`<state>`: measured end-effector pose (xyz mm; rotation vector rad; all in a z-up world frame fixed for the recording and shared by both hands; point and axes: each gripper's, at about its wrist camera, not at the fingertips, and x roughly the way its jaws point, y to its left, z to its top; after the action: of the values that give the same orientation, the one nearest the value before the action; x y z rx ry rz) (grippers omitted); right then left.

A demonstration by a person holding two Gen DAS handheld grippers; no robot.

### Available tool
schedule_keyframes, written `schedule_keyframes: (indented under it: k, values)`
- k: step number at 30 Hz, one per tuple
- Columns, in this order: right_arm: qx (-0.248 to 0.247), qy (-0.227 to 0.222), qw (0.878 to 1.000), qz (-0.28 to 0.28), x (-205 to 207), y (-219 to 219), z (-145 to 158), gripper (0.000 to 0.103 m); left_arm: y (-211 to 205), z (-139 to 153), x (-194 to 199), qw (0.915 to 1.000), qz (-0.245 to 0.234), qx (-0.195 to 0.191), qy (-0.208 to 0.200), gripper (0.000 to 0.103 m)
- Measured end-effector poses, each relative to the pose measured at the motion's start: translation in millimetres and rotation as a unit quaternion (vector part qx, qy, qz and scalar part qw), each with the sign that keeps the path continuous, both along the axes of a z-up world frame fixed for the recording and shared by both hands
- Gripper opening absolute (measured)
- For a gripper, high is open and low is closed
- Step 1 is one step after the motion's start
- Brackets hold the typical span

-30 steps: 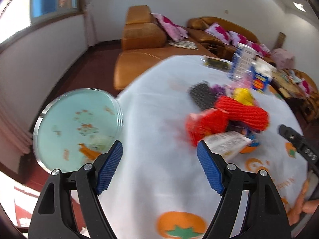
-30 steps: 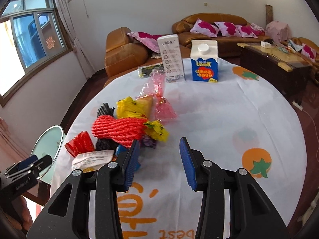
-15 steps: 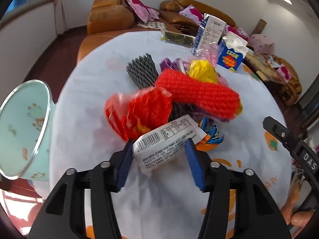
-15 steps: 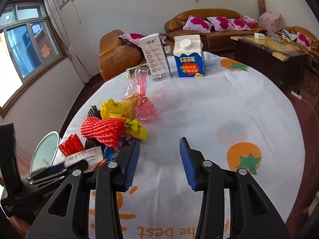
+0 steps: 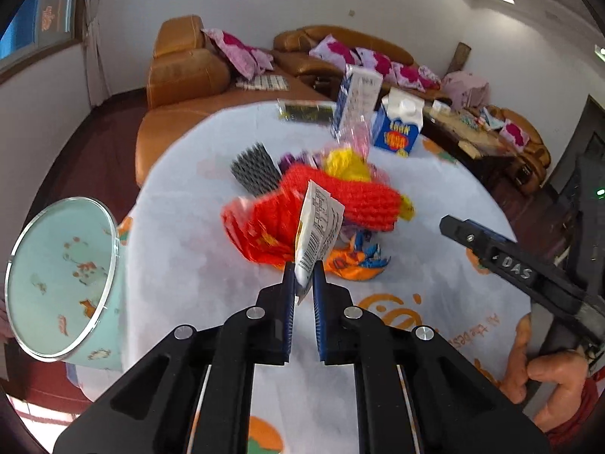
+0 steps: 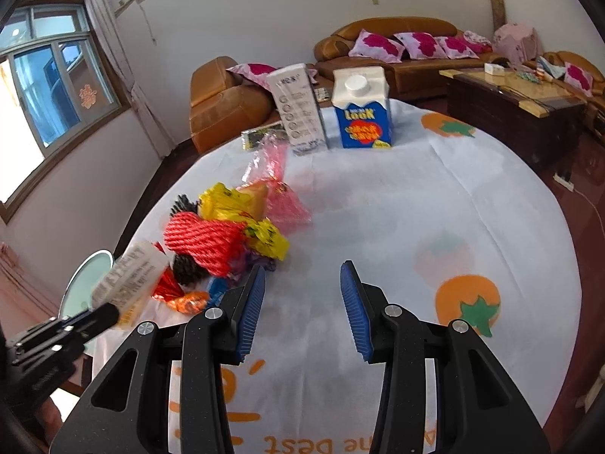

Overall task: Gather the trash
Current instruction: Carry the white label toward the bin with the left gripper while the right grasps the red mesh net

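My left gripper (image 5: 303, 270) is shut on a white wrapper with a barcode (image 5: 318, 232), lifted a little above the trash pile; the same wrapper (image 6: 128, 278) shows at the lower left of the right wrist view. The pile on the white tablecloth holds a red foam net (image 5: 348, 196), a red plastic bag (image 5: 264, 223), a yellow bag (image 6: 242, 208), a grey foam net (image 5: 255, 168), a pink bag (image 6: 272, 174) and an orange-blue wrapper (image 5: 351, 261). My right gripper (image 6: 302, 291) hangs open over bare cloth right of the pile, nothing between its fingers.
A pale green bin (image 5: 56, 283) stands off the table's left edge. A blue milk carton (image 6: 363, 113) and a white box (image 6: 300, 109) stand at the far side of the table (image 6: 416, 196). Sofas and a wooden coffee table lie beyond. A hand (image 5: 548, 378) holds the right gripper.
My left gripper swung from the bin to the pile, closed on the white wrapper and raised it on edge. The right gripper stayed put, still open.
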<state>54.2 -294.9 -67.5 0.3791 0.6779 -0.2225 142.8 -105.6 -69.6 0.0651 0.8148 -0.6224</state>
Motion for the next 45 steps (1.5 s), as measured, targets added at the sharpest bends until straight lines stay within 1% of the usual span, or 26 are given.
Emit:
schedule_keyframes:
  k: [4,7,10,11,13,14,15,17,20,23,26,30,33,36,39,45]
  values:
    - [-0.006,-0.014,0.999,0.029,18.3,13.4,11.5,0.043,28.0,25.8,5.3,0.9988,0.038,-0.02,-0.025,0.009]
    - [-0.025,-0.01,0.998,0.056,42.7,28.6,12.5,0.043,49.7,36.5,11.5,0.9962,0.072,-0.015,-0.046,0.009]
    - [-0.044,0.009,0.996,0.074,68.0,39.8,3.3,0.044,70.4,38.5,16.3,0.9937,0.1,-0.014,-0.049,0.009]
    - [-0.047,0.022,0.996,0.079,76.6,42.9,-2.8,0.044,75.7,38.1,18.3,0.993,0.108,-0.014,-0.047,0.009]
    - [-0.046,0.04,0.995,0.085,83.7,45.3,-11.4,0.044,88.9,36.8,21.9,0.9912,0.124,-0.012,-0.045,0.009]
    - [-0.048,0.049,0.994,0.086,85.4,46.7,-15.0,0.041,93.7,36.4,23.7,0.9905,0.13,-0.012,-0.044,0.009]
    - [-0.047,0.05,0.994,0.089,85.7,46.2,-16.7,0.038,97.3,36.5,25.2,0.9898,0.135,-0.012,-0.043,0.009]
    - [-0.047,0.049,0.993,0.094,83.6,47.8,-15.9,0.026,101.6,34.4,28.0,0.9891,0.141,-0.013,-0.041,0.01]
    - [-0.051,0.049,0.993,0.095,79.6,49.0,-13.0,0.02,103.7,32.2,31.8,0.9888,0.143,-0.018,-0.037,0.01]
    - [-0.047,0.039,0.994,0.093,70.3,48.1,-5.9,0.019,103.6,31.5,26.7,0.9896,0.138,-0.02,-0.037,0.01]
    - [-0.044,0.018,0.995,0.087,55.9,47.7,7.6,0.019,100.8,31.0,23.9,0.9906,0.13,-0.022,-0.038,0.01]
    - [-0.029,-0.016,0.997,0.066,38.4,41.3,27.2,0.019,97.4,33.2,21.3,0.9912,0.123,-0.026,-0.041,0.01]
    - [-0.036,-0.035,0.997,0.051,30.1,36.4,38.5,0.019,95.4,35.4,19.2,0.9914,0.12,-0.026,-0.046,0.01]
    - [-0.044,-0.041,0.997,0.038,25.2,34.1,44.3,0.019,93.8,36.4,17.4,0.9912,0.12,-0.025,-0.05,0.01]
    - [-0.043,-0.039,0.998,0.031,20.7,32.1,43.7,0.019,97.6,38.4,14.4,0.9907,0.123,-0.024,-0.053,0.01]
    - [-0.04,-0.041,0.997,0.044,15.5,46.7,47.1,0.019,106.0,41.5,11.6,0.9895,0.131,-0.027,-0.055,0.01]
